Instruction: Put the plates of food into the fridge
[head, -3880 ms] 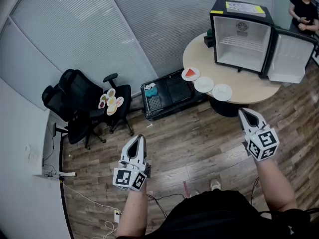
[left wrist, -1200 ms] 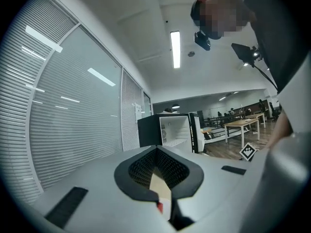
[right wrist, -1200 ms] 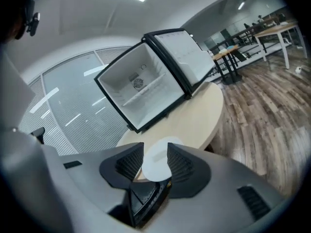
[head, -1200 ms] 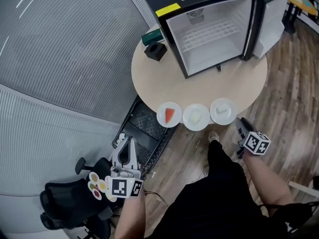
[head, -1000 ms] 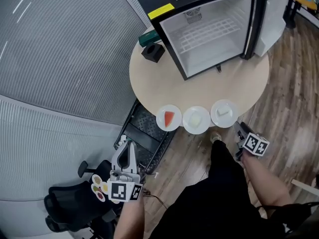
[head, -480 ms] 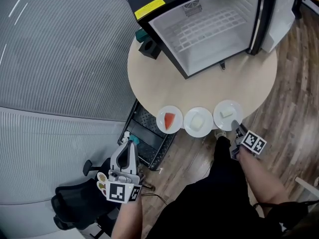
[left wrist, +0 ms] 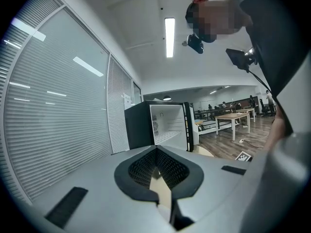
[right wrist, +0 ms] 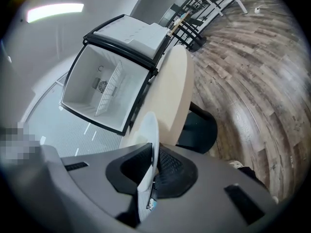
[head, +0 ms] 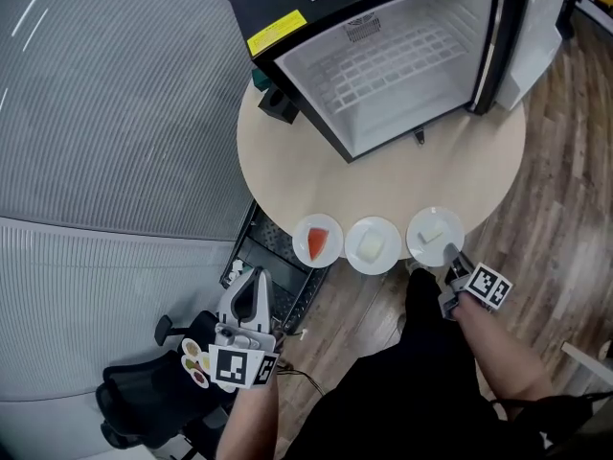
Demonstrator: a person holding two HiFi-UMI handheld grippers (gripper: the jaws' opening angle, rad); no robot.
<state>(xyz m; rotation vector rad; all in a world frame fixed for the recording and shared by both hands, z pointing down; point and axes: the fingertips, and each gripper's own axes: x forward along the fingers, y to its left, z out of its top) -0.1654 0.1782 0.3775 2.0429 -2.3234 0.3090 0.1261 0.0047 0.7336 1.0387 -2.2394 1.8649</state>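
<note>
Three white plates lie in a row at the near edge of the round beige table point(head: 383, 175): one with a red slice point(head: 317, 241), one with pale food point(head: 373, 245), and one with a white piece point(head: 434, 235). Behind them stands the black fridge point(head: 383, 56), open, with bare white shelves. My right gripper point(head: 450, 254) has just been closing its jaws, and they now pinch the near rim of the right plate point(right wrist: 148, 140). The rim shows edge-on between the pads. My left gripper point(head: 254, 278) hangs low beside the table, shut and empty, pointing towards the fridge point(left wrist: 163, 125).
The fridge door point(head: 536, 36) swings out at the right. A small black box point(head: 278, 108) sits on the table's left. A black crate point(head: 278, 257) stands on the floor under the table edge, and a black office chair point(head: 144, 401) carries a colourful plate point(head: 196, 364).
My right gripper has come up to the right plate's near rim and closed on it. The table and fridge have drawn nearer in the head view. The left gripper stays low at the left.
</note>
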